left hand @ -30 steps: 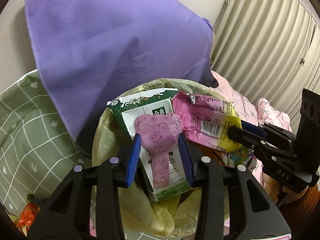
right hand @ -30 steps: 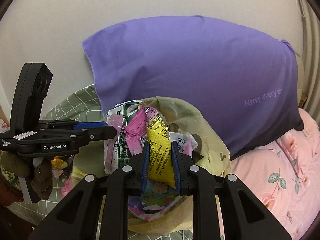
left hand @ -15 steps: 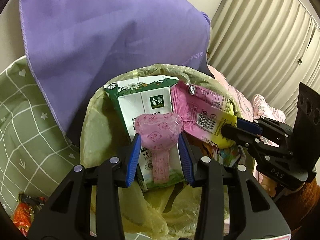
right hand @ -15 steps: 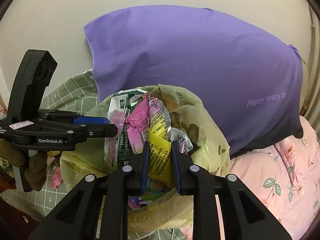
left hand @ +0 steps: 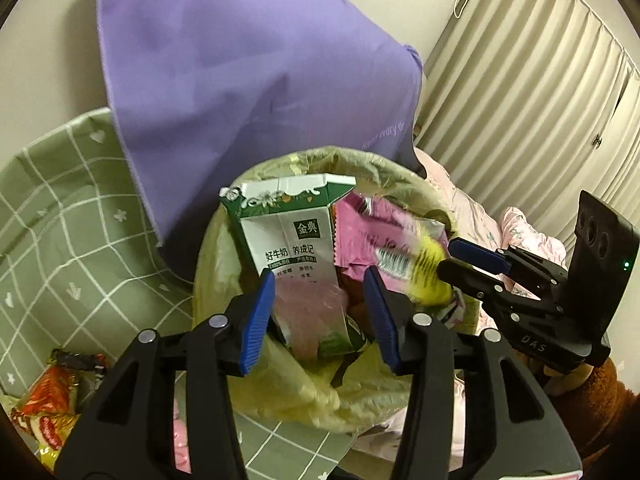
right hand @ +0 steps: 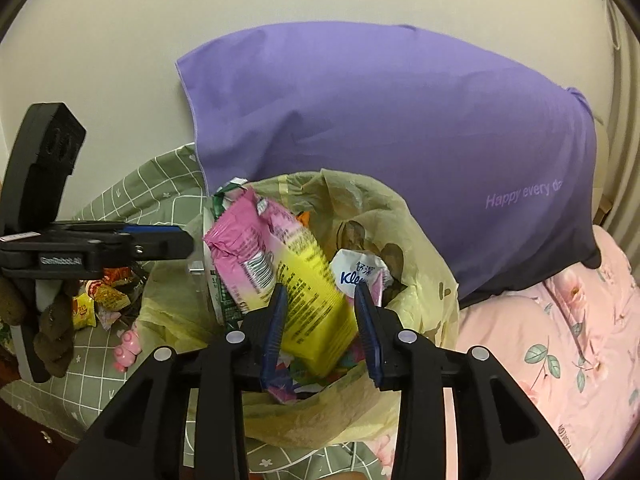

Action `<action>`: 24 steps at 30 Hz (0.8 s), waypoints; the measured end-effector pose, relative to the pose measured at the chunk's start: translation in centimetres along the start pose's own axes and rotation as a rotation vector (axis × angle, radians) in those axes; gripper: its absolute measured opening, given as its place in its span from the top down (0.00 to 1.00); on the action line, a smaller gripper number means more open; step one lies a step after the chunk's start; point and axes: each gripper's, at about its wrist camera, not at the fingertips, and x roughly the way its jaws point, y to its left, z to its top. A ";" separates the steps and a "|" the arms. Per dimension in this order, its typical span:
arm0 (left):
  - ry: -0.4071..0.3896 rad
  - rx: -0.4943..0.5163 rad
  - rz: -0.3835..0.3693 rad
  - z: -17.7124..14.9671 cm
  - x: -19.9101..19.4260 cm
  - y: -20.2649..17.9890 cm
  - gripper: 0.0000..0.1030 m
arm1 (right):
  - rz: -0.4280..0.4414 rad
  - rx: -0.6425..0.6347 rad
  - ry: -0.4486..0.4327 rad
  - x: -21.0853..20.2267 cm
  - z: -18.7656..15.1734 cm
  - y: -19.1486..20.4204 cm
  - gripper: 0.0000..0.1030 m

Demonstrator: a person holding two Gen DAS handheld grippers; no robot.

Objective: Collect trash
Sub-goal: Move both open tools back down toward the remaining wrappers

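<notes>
A yellow trash bag (left hand: 218, 256) (right hand: 424, 248) stands open on the bed, stuffed with rubbish. My left gripper (left hand: 320, 312) hangs over it and its jaws are opening. A green and white milk carton (left hand: 288, 232) and a blurred pink bear-print wrapper (left hand: 308, 312) sit loose between the blue pads. My right gripper (right hand: 320, 312) is also opening over the bag. A pink and yellow snack wrapper (right hand: 308, 284) (left hand: 400, 256) tilts free between its pads. Each gripper shows in the other's view: the right gripper (left hand: 450, 258), the left gripper (right hand: 182, 240).
A purple pillow (right hand: 380, 120) (left hand: 240, 80) leans on the wall behind the bag. Green checked quilt (left hand: 60, 220) lies left, pink floral bedding (right hand: 560, 340) right, curtains (left hand: 520, 100) beyond. Loose snack wrappers (left hand: 44, 400) (right hand: 100, 300) lie on the quilt. A tissue pack (right hand: 360, 270) sits in the bag.
Both grippers' jaws have widened. The pink bear-print wrapper has slipped down from the left pads, and the pink and yellow wrapper has tipped over loose between the right pads.
</notes>
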 end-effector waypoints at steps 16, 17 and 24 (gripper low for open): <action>-0.147 -0.144 0.217 -6.4 -11.3 5.9 0.46 | 0.075 0.029 -0.088 -2.3 1.0 5.1 0.62; -0.159 -0.158 0.261 -7.7 -12.6 7.2 0.46 | 0.087 0.029 -0.090 -2.2 0.9 5.8 0.62; -0.157 -0.342 0.470 -15.7 -18.8 15.4 0.46 | 0.189 0.010 -0.069 -0.5 0.3 10.6 0.55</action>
